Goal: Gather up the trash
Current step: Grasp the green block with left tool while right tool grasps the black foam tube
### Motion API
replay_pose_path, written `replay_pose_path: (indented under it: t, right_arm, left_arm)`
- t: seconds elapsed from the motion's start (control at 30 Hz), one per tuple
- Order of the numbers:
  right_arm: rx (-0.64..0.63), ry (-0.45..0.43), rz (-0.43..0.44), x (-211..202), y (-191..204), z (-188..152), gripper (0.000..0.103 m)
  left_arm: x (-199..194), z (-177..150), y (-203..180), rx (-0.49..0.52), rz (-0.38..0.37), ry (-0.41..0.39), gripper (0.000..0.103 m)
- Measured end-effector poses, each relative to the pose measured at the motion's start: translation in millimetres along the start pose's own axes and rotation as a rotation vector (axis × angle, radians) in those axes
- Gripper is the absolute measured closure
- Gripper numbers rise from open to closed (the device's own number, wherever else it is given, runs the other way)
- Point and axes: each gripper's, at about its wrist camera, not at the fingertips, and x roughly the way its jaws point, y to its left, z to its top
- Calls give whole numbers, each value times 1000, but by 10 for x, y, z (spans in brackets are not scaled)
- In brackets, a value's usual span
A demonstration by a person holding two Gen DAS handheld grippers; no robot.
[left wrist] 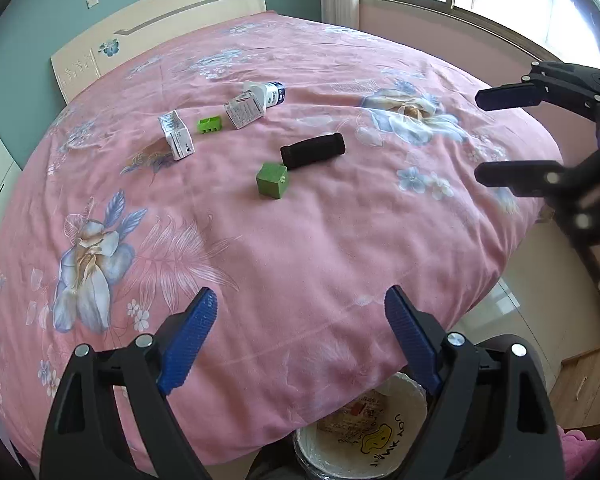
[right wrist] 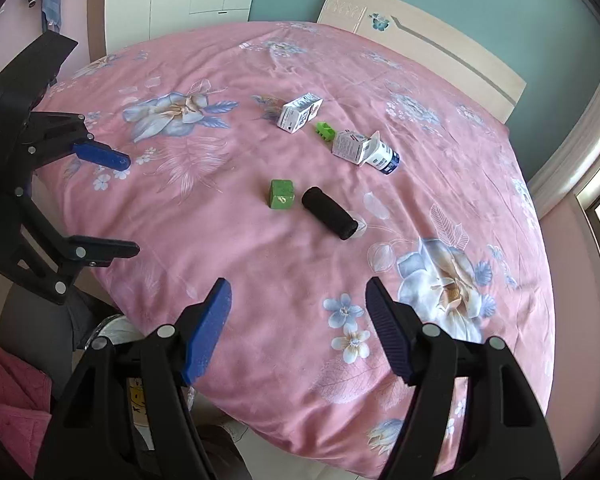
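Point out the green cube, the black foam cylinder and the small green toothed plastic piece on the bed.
Green cube (left wrist: 272, 181), left wrist view, on its front face.
Black foam cylinder (left wrist: 314, 150), left wrist view, mid-length on its side.
Small green toothed plastic piece (right wrist: 325, 131), right wrist view, on its top.

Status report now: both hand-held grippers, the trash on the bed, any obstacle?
Left hand-held gripper open, empty. Right hand-held gripper open, empty. Green cube and black roll nearest on bed; cartons behind. Nothing in the way.
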Motion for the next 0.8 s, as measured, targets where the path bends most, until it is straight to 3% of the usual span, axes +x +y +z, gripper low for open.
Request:
replay_pose_path:
  t: [0.6, 0.8]
  right_arm:
    - [-57, 142, 33, 1532, -491, 352, 34]
    - [-73, 166, 47, 2023, -632, 464, 33]
  left_arm:
    - [1228, 603, 428, -30, -49, 96, 15]
    - [1611, 782, 527, -48, -113, 110, 15]
